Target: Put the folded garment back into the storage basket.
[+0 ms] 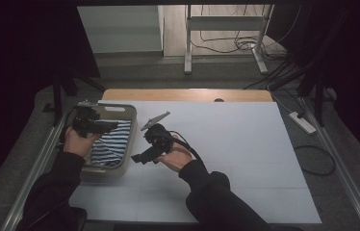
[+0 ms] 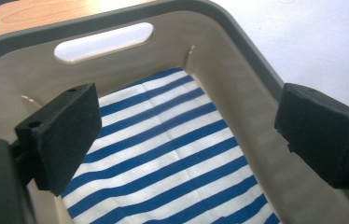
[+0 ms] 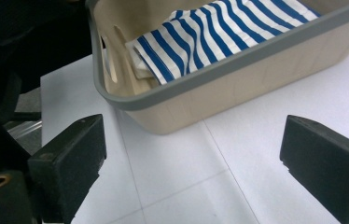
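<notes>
A beige basket (image 1: 133,126) with a grey rim stands at the left of the white table (image 1: 236,149). A blue-and-white striped cloth (image 1: 112,147) lies folded inside it. My left gripper (image 1: 113,126) hovers over the basket, open, with nothing between its jaws. In the left gripper view my left gripper (image 2: 189,128) looks down on the cloth (image 2: 163,163) and the basket's wall (image 2: 238,70) with its handle slot. My right gripper (image 1: 137,158) is just right of the basket and points at it, open and holding nothing. The right gripper view has my right gripper (image 3: 196,163) facing the basket's side (image 3: 219,93) and the cloth (image 3: 200,32).
A wooden tabletop strip (image 1: 183,94) runs along the far edge of the white sheet. Metal rails flank the table on both sides. A power strip (image 1: 303,122) and cables lie on the floor at the right. A metal stand (image 1: 187,48) rises behind the table.
</notes>
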Motion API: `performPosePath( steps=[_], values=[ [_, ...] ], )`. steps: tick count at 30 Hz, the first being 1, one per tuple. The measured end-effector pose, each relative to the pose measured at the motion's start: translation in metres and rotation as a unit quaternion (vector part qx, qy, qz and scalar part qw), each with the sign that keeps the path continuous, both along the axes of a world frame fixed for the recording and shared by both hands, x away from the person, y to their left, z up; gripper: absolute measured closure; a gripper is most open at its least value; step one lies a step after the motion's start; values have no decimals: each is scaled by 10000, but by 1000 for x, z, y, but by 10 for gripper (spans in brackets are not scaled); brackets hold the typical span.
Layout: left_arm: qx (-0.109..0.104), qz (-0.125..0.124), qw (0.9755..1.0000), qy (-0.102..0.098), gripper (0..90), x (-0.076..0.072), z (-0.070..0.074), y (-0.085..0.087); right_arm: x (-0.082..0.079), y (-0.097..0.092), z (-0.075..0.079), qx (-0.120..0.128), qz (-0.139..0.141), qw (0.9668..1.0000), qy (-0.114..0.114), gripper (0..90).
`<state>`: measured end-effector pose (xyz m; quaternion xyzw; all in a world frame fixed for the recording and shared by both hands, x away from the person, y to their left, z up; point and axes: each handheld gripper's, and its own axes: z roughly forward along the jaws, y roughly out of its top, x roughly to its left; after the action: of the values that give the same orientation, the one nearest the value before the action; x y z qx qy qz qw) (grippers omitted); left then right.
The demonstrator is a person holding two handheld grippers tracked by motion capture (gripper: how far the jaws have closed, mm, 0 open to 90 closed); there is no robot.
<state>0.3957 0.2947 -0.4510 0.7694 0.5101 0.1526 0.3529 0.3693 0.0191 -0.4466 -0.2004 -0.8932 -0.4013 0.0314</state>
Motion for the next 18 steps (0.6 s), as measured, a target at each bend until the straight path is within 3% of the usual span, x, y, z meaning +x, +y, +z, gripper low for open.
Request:
performPosePath(
  steps=[4, 18],
  values=[
    [-15, -100, 9999, -23, 46, -5, 1, -6, -4, -9, 0, -88, 8, 9997, -209, 34],
    [-63, -248, 9997, -63, 10, -17, 2, -20, -7, -38, -2, -33, -109, 9993, -349, 22]
  ],
)
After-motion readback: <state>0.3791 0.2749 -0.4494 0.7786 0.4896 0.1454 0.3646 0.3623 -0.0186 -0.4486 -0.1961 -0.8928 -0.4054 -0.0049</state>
